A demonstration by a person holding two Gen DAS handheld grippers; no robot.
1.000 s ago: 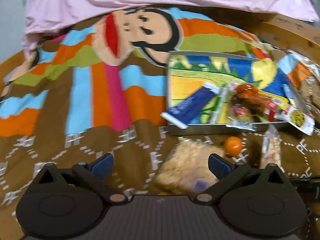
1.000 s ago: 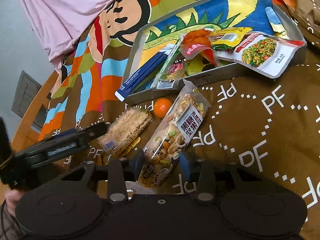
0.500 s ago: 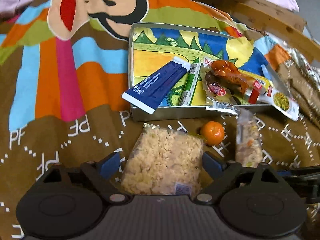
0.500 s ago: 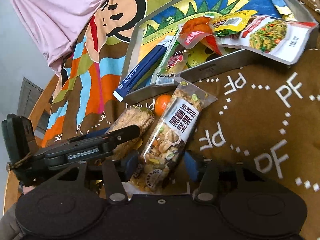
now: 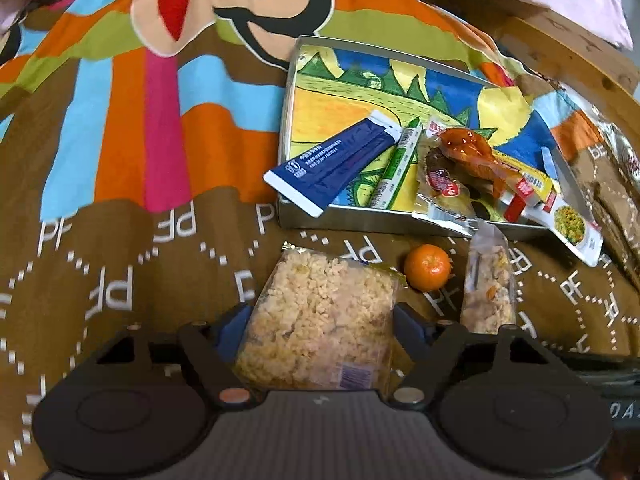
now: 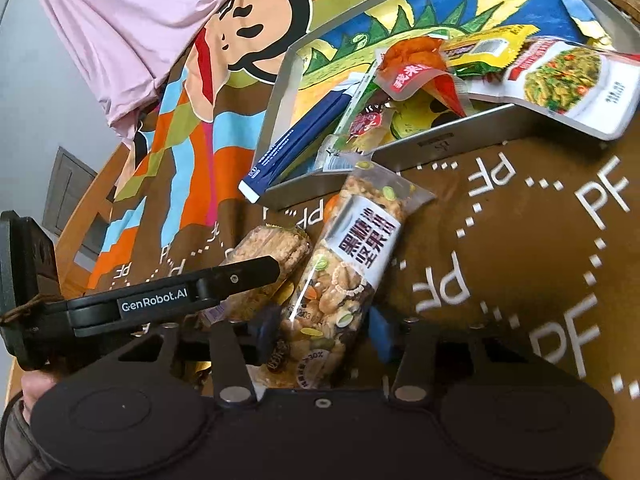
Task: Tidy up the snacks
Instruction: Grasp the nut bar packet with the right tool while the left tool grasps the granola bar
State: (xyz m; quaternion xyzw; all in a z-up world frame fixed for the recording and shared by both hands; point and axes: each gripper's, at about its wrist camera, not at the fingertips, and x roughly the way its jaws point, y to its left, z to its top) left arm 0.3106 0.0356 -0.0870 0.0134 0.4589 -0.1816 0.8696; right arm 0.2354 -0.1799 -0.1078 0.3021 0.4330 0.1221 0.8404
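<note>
A clear pack of puffed rice cake (image 5: 320, 316) lies on the brown cloth between the open fingers of my left gripper (image 5: 322, 330); it also shows in the right wrist view (image 6: 268, 256). A nut bar pack (image 6: 344, 280) with a white label lies between the open fingers of my right gripper (image 6: 324, 334); it shows in the left wrist view (image 5: 486, 280) too. A small orange (image 5: 427, 267) sits between the two packs. Behind them a metal tray (image 5: 286, 128) holds a blue tube (image 5: 336, 164), a green stick (image 5: 396, 162) and several snack packets.
A white pouch with a vegetable picture (image 6: 560, 84) hangs over the tray's near rim (image 6: 460, 140). The left gripper's body (image 6: 160, 300) lies just left of my right gripper. Pink cloth (image 6: 132, 20) and a wooden edge (image 5: 568, 52) lie behind the colourful blanket.
My left gripper has moved forward so the rice cake pack now lies between its fingers. My right gripper has moved forward around the nut bar pack and opened wider.
</note>
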